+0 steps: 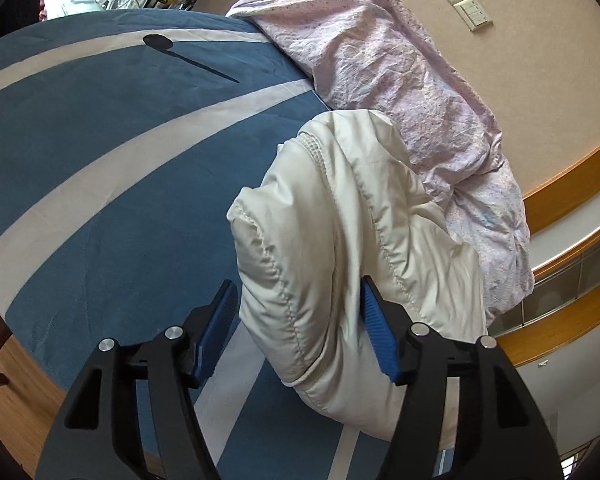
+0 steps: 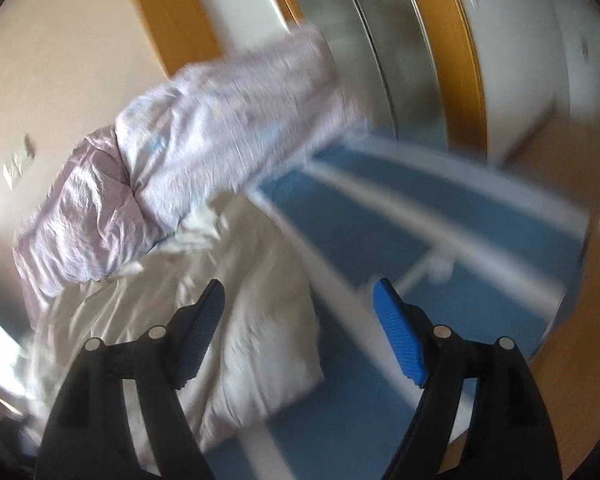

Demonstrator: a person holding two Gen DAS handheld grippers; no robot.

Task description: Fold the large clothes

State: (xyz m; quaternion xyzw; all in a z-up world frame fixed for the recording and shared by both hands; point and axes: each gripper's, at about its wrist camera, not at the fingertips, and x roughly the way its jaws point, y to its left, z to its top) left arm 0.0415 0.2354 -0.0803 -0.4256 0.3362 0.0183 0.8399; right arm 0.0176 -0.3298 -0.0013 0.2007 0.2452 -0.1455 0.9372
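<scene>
A cream quilted puffy jacket (image 1: 340, 248) lay bunched on the blue bedspread with white stripes (image 1: 100, 152), touching a rumpled pale pink duvet (image 1: 400, 80) heaped against the beige wall. The left claw (image 1: 296, 320) stood wide open with jacket fabric bulging between its blue pads, gripping nothing. The right claw (image 2: 300, 320) was spread just as wide and empty, hovering above the garment in a blurred view. The likely trouble was that a claw closing on such slippery, thick padding would pinch several layers together, or catch the duvet, dragging the whole bundle instead of one edge
</scene>
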